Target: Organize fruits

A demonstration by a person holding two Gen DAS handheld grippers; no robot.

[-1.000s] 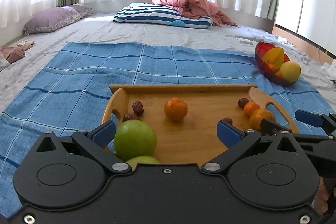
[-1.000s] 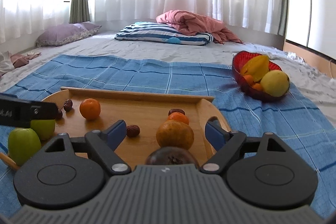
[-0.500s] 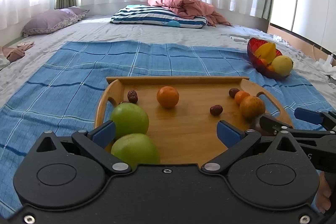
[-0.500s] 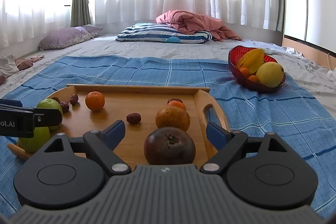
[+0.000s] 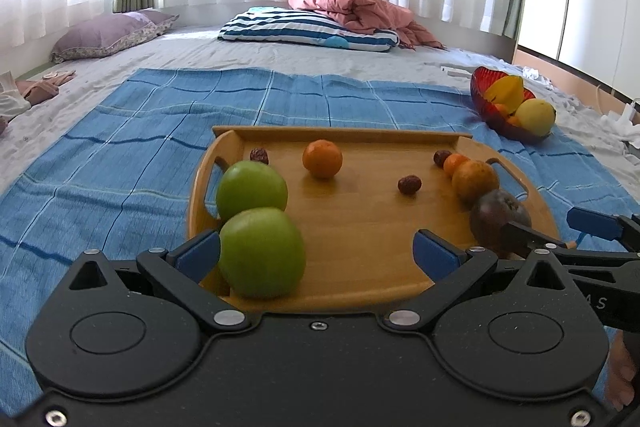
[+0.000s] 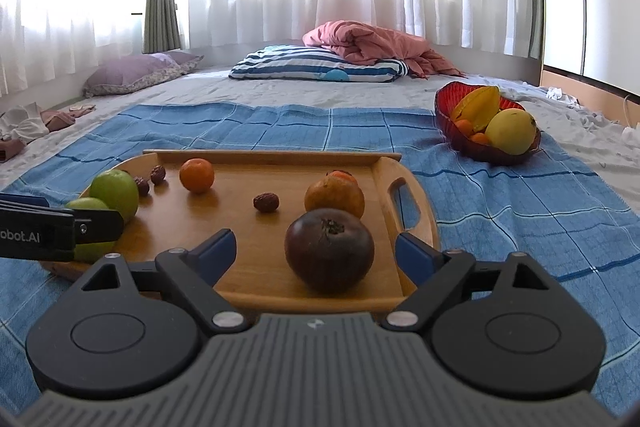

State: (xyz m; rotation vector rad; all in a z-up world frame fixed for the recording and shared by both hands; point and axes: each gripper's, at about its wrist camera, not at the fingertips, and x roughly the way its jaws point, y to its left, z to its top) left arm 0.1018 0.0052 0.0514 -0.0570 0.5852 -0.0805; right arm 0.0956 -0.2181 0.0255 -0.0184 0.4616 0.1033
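Both tongs released, jaws spread wide: left gripper (image 5: pixel 316 251) beside near green apple (image 5: pixel 261 253), right gripper (image 6: pixel 316 253) flanking dark purple fruit (image 6: pixel 329 250), pads clear of it. Fruits resting on wooden tray (image 6: pixel 412 211) atop blue cloth (image 6: pixel 500 195); red bowl (image 6: pixel 452 135) of fruit well apart at right.

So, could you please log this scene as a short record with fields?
Surface: blue checked cloth
Tray: wooden tray, on the cloth
Tray fruit: two green apples, dark round fruit, oranges, small brown dates
Bowl: red bowl holding yellow fruit, right of the tray
Left gripper: open, near apple beside one finger
Right gripper: open, dark fruit between fingers, untouched
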